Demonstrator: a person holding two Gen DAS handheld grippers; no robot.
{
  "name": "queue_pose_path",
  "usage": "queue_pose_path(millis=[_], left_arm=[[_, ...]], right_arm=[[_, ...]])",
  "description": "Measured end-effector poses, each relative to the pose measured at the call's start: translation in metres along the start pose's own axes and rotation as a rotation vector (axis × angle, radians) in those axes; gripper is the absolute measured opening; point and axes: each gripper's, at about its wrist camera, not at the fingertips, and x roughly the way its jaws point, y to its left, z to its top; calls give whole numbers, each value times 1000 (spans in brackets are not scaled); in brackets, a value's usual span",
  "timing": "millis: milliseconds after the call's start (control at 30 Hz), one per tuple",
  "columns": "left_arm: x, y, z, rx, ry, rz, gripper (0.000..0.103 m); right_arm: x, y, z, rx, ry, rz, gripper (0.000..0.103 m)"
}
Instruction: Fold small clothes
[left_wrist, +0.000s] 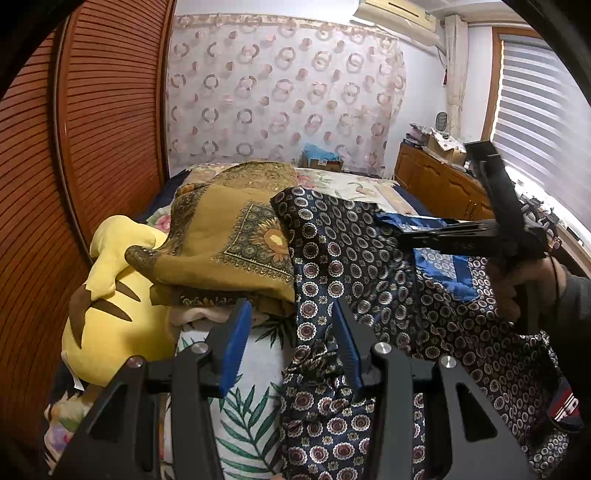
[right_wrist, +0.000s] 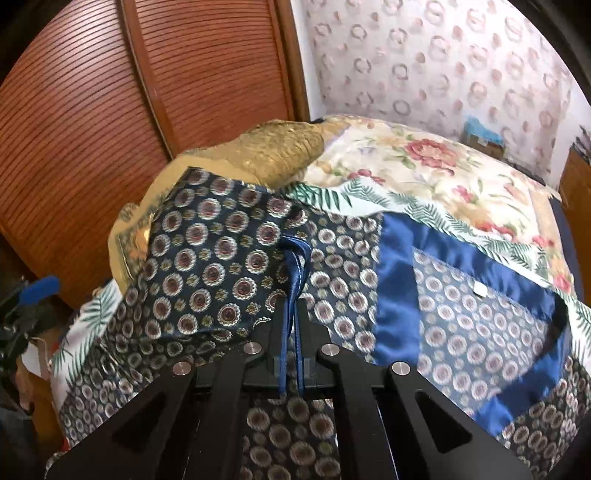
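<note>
our right gripper (right_wrist: 291, 295) is clamped on the blue satin trim (right_wrist: 295, 266) of the navy medallion-print silk garment (right_wrist: 207, 258) spread across the floral bed (right_wrist: 424, 173); our left gripper (left_wrist: 291, 325) hovers apart, empty, beside a mustard scarf (left_wrist: 229, 236).

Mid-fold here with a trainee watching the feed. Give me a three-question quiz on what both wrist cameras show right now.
1. True or false: the right gripper is shut on a fold of the navy silk garment with round medallion print.
2. Which lies under the folded mustard-brown scarf at its left end? A) yellow plush toy with brown stripes B) cardboard box C) wooden drawer
3. Fill in: the left gripper has its blue-padded jaws ____, with one edge of the navy garment beside the right pad.

Key: 1 true; 2 A; 3 open
</note>
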Motion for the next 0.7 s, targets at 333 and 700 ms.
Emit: queue_pose_path(millis=[333,700], left_arm=[[12,-17,5,28,12,-16,44],[44,-65,8,105,83,-93,44]], right_arm=[[-40,2,-12,-57,-35,-62,37],[-121,-45,-73,1,-126,-155,52]])
